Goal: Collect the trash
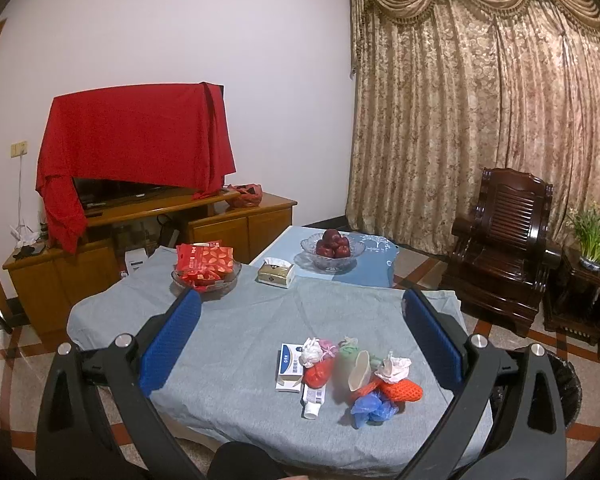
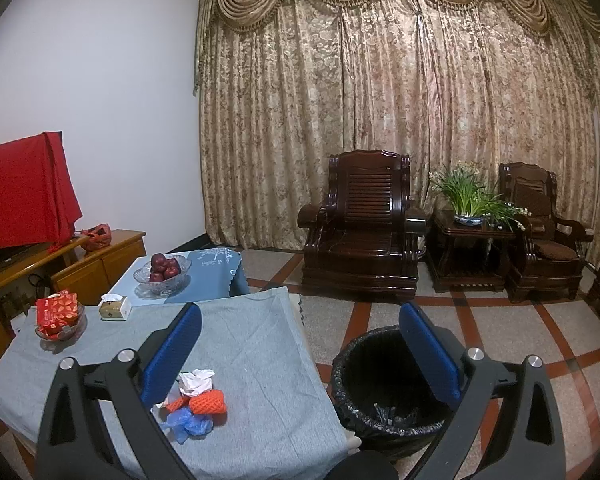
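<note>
Both your grippers hang wide open above the table, and the trash lies in a heap on the grey cloth.

From your left wrist, the left gripper [image 1: 300, 340] has its blue pads far apart and holds nothing. The trash [image 1: 340, 376] sits between them on the cloth [image 1: 228, 360]: a white box [image 1: 289, 366], a tube [image 1: 314, 394], an orange net [image 1: 400, 392], a blue bag [image 1: 370, 406] and paper wads, all touching. From your right wrist, the right gripper [image 2: 300, 340] is open too and grips nothing. The orange net [image 2: 207, 402], blue bag [image 2: 188, 426] and a white wad [image 2: 196, 382] lie by its left pad. The bin [image 2: 364, 360], lined in black, stands on the floor just beside the table.
</note>
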`<state>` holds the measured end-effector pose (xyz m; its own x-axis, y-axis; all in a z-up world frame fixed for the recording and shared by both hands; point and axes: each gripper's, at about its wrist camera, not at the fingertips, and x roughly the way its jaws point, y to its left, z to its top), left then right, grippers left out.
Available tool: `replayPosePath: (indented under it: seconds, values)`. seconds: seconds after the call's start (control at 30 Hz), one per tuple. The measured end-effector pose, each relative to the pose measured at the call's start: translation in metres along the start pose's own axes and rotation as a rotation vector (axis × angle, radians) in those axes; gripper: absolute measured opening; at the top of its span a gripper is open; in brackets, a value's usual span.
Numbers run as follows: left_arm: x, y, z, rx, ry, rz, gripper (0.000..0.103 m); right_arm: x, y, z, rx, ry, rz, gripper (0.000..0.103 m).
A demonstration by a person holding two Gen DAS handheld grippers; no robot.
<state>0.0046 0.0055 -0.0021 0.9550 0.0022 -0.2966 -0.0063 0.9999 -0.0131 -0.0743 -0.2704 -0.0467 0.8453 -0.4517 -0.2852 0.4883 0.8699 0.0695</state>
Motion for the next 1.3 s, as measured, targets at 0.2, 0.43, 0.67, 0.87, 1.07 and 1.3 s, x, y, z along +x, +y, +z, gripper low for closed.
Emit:
replayPosePath:
  seconds: [0.2, 0.43, 0.67, 0.87, 1.07, 1.3]
  values:
    - [0.0, 0.003, -0.003, 0.0, 0.001, -0.002, 0.098, 0.0, 0.001, 0.001, 0.001, 0.0, 0.0, 0.097]
    - [0.0, 0.003, -0.003, 0.0, 0.002, -0.002, 0.098, 0.0, 0.003, 0.001, 0.0, 0.002, 0.001, 0.097]
    - [0.0, 0.003, -0.003, -0.001, 0.001, -0.002, 0.098, 0.0, 0.004, 0.002, 0.001, 0.005, 0.003, 0.097]
    - [0.002, 0.002, -0.004, -0.001, 0.001, -0.002, 0.098, 0.001, 0.007, -0.001, 0.001, 0.003, 0.004, 0.097]
    - [0.002, 0.002, -0.005, 0.0, 0.001, -0.001, 0.098, 0.0, 0.008, 0.001, 0.0, 0.004, 0.002, 0.097]
    - [0.0, -0.003, -0.003, -0.002, -0.001, -0.002, 0.098, 0.005, 0.012, -0.002, 0.0, 0.003, 0.003, 0.097]
